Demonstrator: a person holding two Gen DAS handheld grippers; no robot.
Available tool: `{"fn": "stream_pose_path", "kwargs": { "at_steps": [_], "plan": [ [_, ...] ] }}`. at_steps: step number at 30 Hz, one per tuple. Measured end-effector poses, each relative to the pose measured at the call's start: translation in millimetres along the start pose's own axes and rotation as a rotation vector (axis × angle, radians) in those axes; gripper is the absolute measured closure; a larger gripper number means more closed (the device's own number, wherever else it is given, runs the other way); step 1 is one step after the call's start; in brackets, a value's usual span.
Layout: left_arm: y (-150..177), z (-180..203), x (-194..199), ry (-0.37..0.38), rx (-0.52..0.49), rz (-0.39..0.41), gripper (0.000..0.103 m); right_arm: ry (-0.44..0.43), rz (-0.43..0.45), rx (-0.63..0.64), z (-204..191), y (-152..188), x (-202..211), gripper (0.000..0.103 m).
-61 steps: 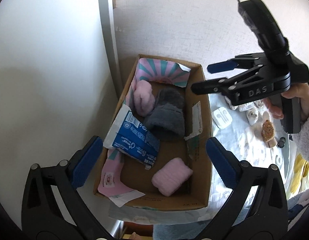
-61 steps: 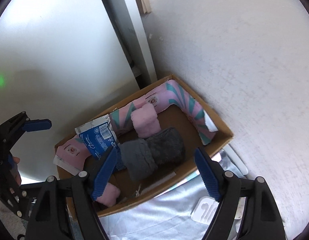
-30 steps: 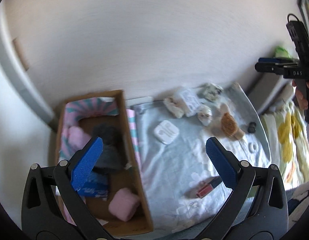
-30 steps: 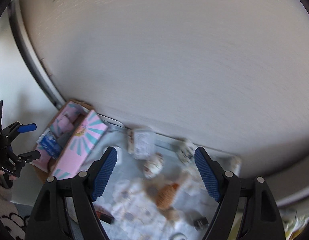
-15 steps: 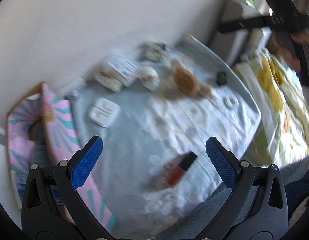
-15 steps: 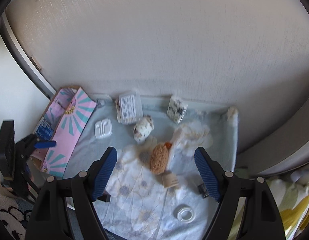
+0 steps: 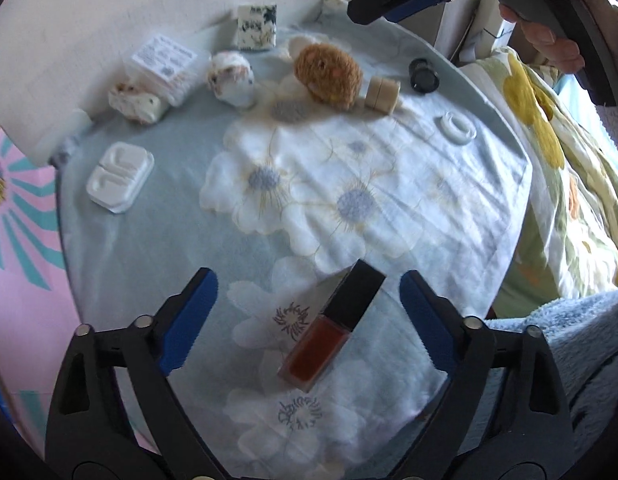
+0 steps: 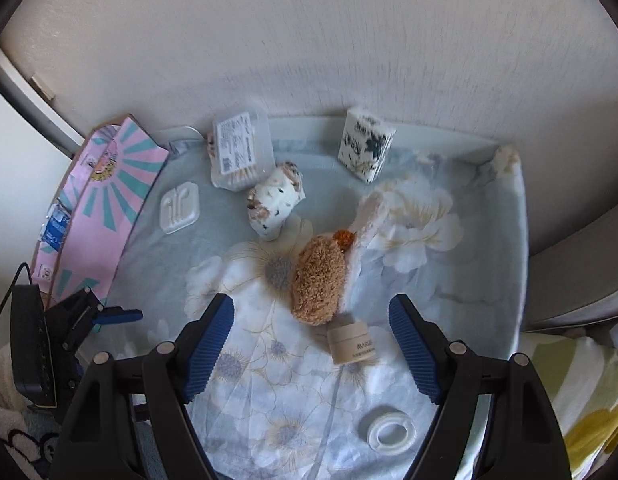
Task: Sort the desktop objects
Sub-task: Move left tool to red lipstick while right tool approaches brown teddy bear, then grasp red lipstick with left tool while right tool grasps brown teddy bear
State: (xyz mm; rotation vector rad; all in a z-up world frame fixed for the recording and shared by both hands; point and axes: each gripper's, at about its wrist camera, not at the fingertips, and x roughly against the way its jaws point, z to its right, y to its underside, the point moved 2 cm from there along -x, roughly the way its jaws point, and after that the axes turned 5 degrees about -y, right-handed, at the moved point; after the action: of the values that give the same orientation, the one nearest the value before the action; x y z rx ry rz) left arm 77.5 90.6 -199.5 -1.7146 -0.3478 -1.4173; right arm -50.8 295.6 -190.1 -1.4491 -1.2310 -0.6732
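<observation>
We see our left gripper (image 7: 305,316) closing a little, fingers still wide and clear of the red nail-polish bottle (image 7: 329,336) lying between them near the floral tablecloth's (image 7: 157,248) front edge. Our right gripper (image 8: 309,354) hangs wide over the cream jar (image 8: 352,342) beside the brown plush (image 8: 317,280); the pink cardboard box (image 8: 109,196) stands at the cloth's left edge.

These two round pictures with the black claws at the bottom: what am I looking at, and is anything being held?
Each picture comes from a fisheye camera on a hand-held claw; a person carries one in each hand. The left claw hangs open over a red bottle with a black cap lying on the floral cloth; its jaws have just narrowed but do not touch it. The right claw is open above a cream jar beside a brown plush toy. Nothing is held.
</observation>
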Motion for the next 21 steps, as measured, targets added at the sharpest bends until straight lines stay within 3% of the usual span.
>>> {"fn": "stream_pose_path", "kwargs": {
  "at_steps": [13, 19, 21],
  "plan": [
    [18.4, 9.5, -9.0, 0.030, -0.067, 0.007, 0.036, -0.004, -0.067, -0.036, 4.6, -5.7, -42.9, 0.026],
    [23.2, 14.3, -10.6, 0.021, -0.099, 0.012, 0.051, 0.017, -0.082, -0.046, 5.5, -6.7, -51.8, 0.026],
    [24.3, 16.0, -10.3, 0.004, -0.118, 0.018, 0.061, 0.014, -0.080, -0.050, 6.0, -6.9, -53.1, 0.028]
  ]
}}
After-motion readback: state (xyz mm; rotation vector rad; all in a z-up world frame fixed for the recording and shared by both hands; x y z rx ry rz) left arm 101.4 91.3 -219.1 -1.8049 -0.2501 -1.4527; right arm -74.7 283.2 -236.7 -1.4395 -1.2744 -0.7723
